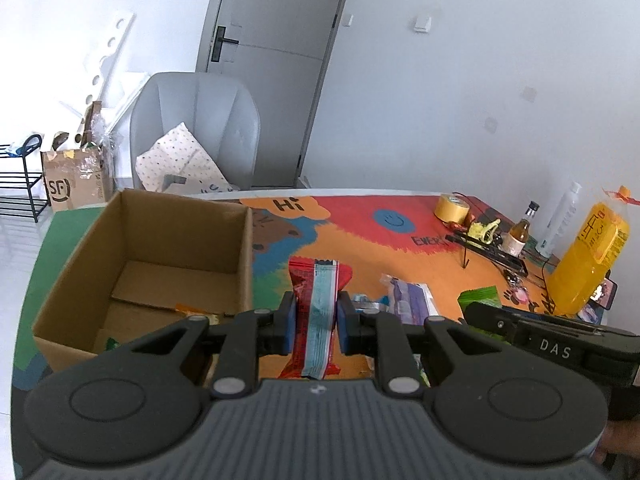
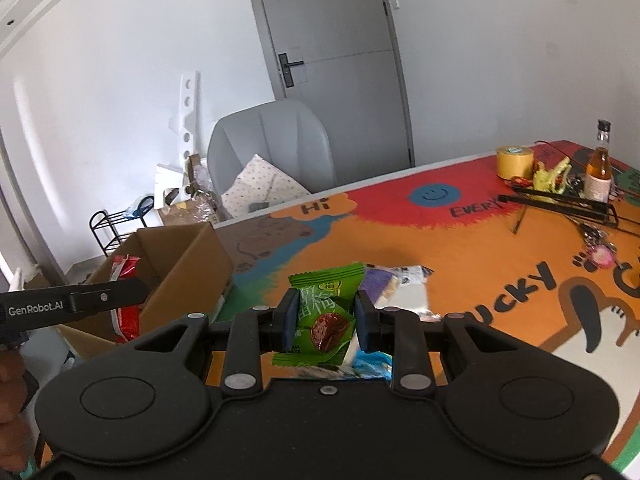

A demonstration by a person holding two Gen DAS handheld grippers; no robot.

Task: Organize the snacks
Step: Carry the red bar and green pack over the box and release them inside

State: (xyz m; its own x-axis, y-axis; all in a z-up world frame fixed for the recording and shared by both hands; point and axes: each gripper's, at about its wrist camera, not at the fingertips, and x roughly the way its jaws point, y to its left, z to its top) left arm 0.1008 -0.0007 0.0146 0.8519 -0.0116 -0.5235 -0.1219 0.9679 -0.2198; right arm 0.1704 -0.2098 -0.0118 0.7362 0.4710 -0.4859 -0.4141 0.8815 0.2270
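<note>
Now your left gripper [image 1: 316, 316] pinches the red bar [image 1: 315, 312], long axis pointing ahead, and your right gripper [image 2: 327, 320] clamps the green pack [image 2: 326, 312], both above the desk [image 1: 380, 248], with the box [image 1: 160, 248] nearer your left hand.

Grey chair [image 1: 196, 128] w/ dotted cushion [image 1: 176, 160] far left by door [image 1: 276, 60]; yellow tape roll [image 1: 451, 207], small bottle [image 1: 520, 232] far right.

Red-blue snack bar [image 1: 316, 316] pinched upright, green packet [image 2: 326, 316] pinched, open cardboard box [image 1: 160, 264]
</note>
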